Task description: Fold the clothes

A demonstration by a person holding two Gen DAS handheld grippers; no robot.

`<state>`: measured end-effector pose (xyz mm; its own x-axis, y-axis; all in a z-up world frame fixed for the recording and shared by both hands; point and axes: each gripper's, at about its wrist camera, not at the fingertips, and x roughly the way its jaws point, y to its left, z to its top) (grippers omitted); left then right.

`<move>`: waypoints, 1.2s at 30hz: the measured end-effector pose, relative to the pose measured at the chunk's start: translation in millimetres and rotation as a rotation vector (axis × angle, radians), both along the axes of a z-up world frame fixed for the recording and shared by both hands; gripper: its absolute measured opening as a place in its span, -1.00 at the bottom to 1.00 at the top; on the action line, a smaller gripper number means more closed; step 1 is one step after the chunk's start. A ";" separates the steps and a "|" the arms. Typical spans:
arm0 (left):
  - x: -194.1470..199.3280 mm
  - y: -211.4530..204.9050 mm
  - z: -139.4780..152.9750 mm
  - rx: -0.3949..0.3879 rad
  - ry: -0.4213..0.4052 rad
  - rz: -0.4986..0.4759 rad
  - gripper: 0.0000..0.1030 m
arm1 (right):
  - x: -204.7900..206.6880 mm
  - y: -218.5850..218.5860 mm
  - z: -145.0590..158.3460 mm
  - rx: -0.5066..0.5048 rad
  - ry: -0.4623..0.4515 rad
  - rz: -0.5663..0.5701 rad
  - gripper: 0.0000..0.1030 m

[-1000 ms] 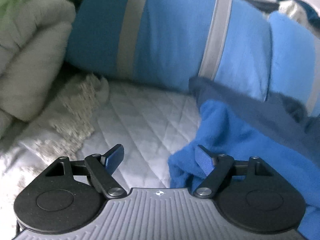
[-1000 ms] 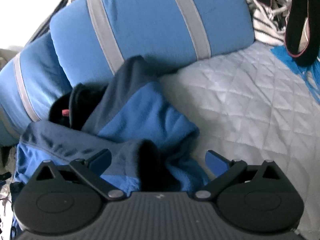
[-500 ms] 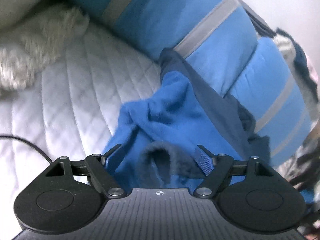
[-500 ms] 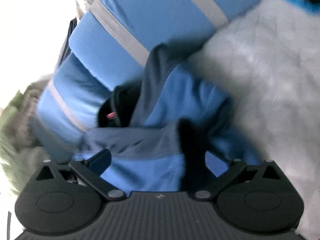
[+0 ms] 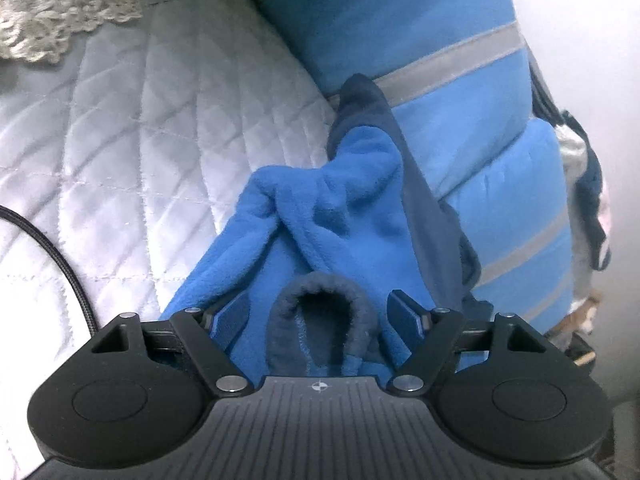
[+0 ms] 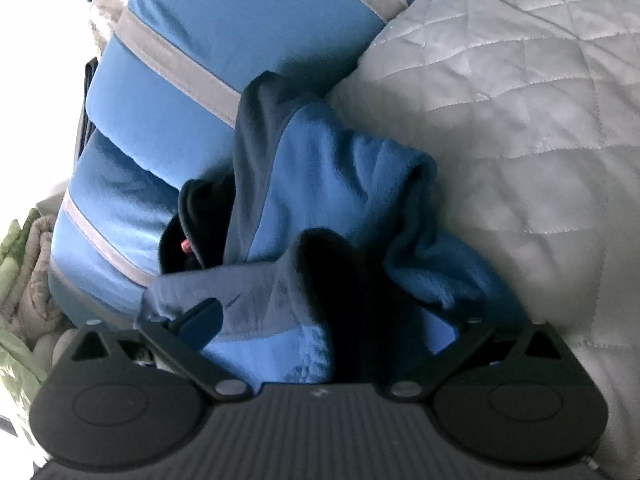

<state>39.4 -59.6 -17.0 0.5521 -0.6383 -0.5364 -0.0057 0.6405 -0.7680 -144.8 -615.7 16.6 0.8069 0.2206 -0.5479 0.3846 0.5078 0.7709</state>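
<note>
Fleece, blue with navy trim, bunches between our left gripper (image 5: pixel 318 314)'s closing jaws, pads not yet pressing the fleece jacket (image 5: pixel 320 208). Our right gripper (image 6: pixel 332 316) straddles it too; its grip we cannot tell. Beyond lie the quilted bedspread (image 5: pixel 120 128) and striped blue pillows (image 5: pixel 400 20).

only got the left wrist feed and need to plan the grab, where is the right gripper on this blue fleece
Observer: The right gripper is wide open, straddling a dark fold of the blue fleece.
Operator: both pads clear
Observer: Only one finger shows; fabric covers the other.
Operator: anything else in the pile
Observer: A black garment with a small pink tag sits wedged between fleece and striped pillow.
</note>
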 end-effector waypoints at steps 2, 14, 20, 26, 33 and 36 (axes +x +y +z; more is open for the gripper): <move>1.8 -2.4 -1.2 0.011 -0.004 -0.020 -0.05 | 1.4 -1.2 -0.8 0.003 -0.010 -0.010 1.00; 11.1 -6.2 0.7 0.051 0.024 0.037 -0.76 | 0.2 -15.4 2.7 0.005 -0.022 -0.045 -0.73; 15.3 -2.9 4.8 0.064 0.014 0.068 -0.77 | 0.6 -19.4 13.6 -0.066 -0.031 -0.066 -0.76; 21.0 -3.9 -1.7 0.107 0.037 0.053 -0.68 | 3.0 -23.4 4.5 -0.058 0.022 -0.065 -0.69; 20.7 -3.4 13.6 0.156 0.037 0.060 -0.14 | -10.7 -26.8 22.3 -0.090 0.021 -0.137 0.94; 11.5 -2.3 30.8 0.230 -0.006 0.071 0.13 | -23.8 -29.8 40.0 -0.185 0.023 -0.216 0.99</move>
